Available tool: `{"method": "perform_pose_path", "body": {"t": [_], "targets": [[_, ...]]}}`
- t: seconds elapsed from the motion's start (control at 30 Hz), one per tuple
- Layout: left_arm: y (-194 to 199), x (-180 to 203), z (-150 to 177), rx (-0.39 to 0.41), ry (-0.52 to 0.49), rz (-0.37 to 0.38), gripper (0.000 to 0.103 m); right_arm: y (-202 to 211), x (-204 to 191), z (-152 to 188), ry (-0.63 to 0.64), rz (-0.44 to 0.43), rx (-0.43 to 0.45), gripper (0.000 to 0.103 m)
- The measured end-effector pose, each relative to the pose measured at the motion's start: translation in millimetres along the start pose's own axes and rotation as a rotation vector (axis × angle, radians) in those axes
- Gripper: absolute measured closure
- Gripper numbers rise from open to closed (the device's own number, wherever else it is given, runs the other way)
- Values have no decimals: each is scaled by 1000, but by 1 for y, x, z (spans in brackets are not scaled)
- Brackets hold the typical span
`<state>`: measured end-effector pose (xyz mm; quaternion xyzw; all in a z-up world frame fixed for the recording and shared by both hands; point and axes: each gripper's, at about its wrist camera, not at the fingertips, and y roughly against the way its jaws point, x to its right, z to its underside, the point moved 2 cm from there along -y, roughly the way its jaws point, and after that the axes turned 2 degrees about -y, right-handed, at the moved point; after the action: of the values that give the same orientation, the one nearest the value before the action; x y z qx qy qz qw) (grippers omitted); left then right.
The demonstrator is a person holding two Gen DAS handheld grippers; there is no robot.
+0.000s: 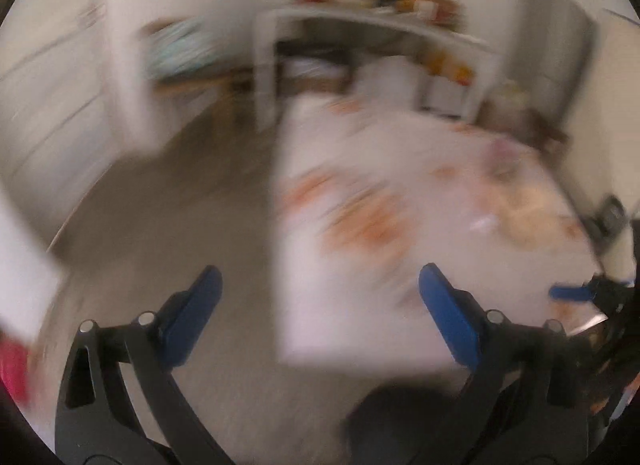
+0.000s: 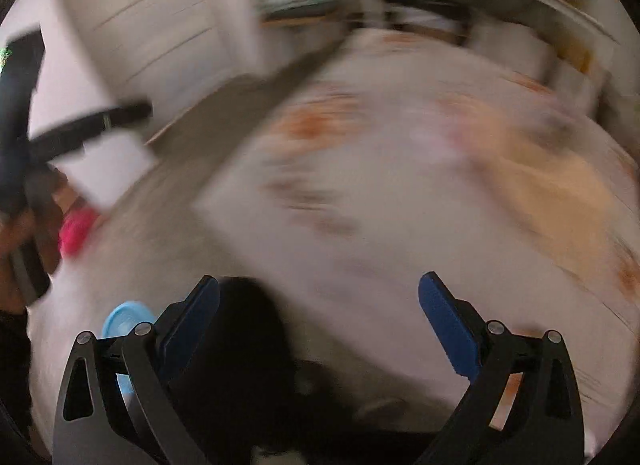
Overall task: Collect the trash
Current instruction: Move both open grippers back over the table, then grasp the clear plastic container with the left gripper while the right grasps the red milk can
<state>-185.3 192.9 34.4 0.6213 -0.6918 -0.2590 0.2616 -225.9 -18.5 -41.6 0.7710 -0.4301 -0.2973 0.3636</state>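
Observation:
Both views are heavily motion-blurred. My left gripper (image 1: 320,285) is open and empty, above the near left edge of a table with a white, orange-patterned cloth (image 1: 380,185). My right gripper (image 2: 320,293) is open and empty over the same cloth (image 2: 400,185). The right gripper's blue fingertip (image 1: 568,292) shows at the right edge of the left wrist view. The left gripper (image 2: 100,121) shows at the left of the right wrist view. Pale, blurred items (image 1: 524,217) lie on the cloth at the right; I cannot tell what they are.
Grey floor (image 1: 180,205) lies left of the table. A white shelf unit (image 1: 360,37) with items stands behind it. A dark shape (image 2: 240,345) sits below the right gripper. A pink object (image 2: 76,231) and a light blue one (image 2: 124,319) are at the left.

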Motion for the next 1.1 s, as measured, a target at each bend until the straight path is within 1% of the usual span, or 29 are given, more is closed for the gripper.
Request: {"method": "perform_pose_path", "body": {"t": [0.03,0.07,0.1,0.13,0.2,0.27,0.3,0.37,0.4,0.43,0.53,0.6,0.63,0.7,0.77,0.83,0.87,0.9,0.97,1.07,1.1], "targets": [[-14,26,-16,-1,-36,33,8,10,31,4,-50,40,11,6],[-33,60,-37,-12,-86,72,8,18,56,7,-93,61,20,6],[-46,84,-50,-22,-122,94,8,21,76,9,-124,76,26,6],[-70,121,-70,-32,-175,123,8,25,95,14,-160,98,33,6],[-109,177,-94,-56,-250,150,8,32,137,26,-238,140,43,6],[-147,224,-113,-90,-309,161,8,31,167,35,-295,150,41,6],[-168,248,-120,-107,-345,153,8,31,178,41,-320,155,40,6],[-202,281,-127,-133,-406,96,8,30,193,52,-356,157,36,6],[-222,300,-132,-146,-439,53,8,29,198,55,-368,156,34,6],[-229,308,-132,-154,-455,37,8,30,200,58,-376,153,34,6],[-265,328,-135,-219,-502,-8,8,24,211,60,-410,138,38,6],[-280,333,-138,-229,-483,26,7,25,214,60,-423,125,41,6],[-284,328,-137,-247,-475,22,7,25,218,60,-427,120,41,6],[-298,329,-136,-288,-473,3,7,21,221,60,-433,110,39,6],[-304,326,-131,-320,-464,50,7,18,223,60,-438,104,38,6],[-307,322,-129,-327,-436,105,8,17,226,60,-444,100,40,6],[-307,319,-130,-330,-414,135,11,17,227,59,-445,102,40,6],[-306,316,-130,-328,-404,142,17,16,228,58,-447,101,39,6],[-302,309,-133,-330,-356,197,17,16,230,57,-449,102,39,6],[-292,304,-139,-316,-341,221,18,17,230,52,-449,105,42,6],[-287,301,-142,-307,-328,244,18,18,230,50,-448,110,44,6]]}}
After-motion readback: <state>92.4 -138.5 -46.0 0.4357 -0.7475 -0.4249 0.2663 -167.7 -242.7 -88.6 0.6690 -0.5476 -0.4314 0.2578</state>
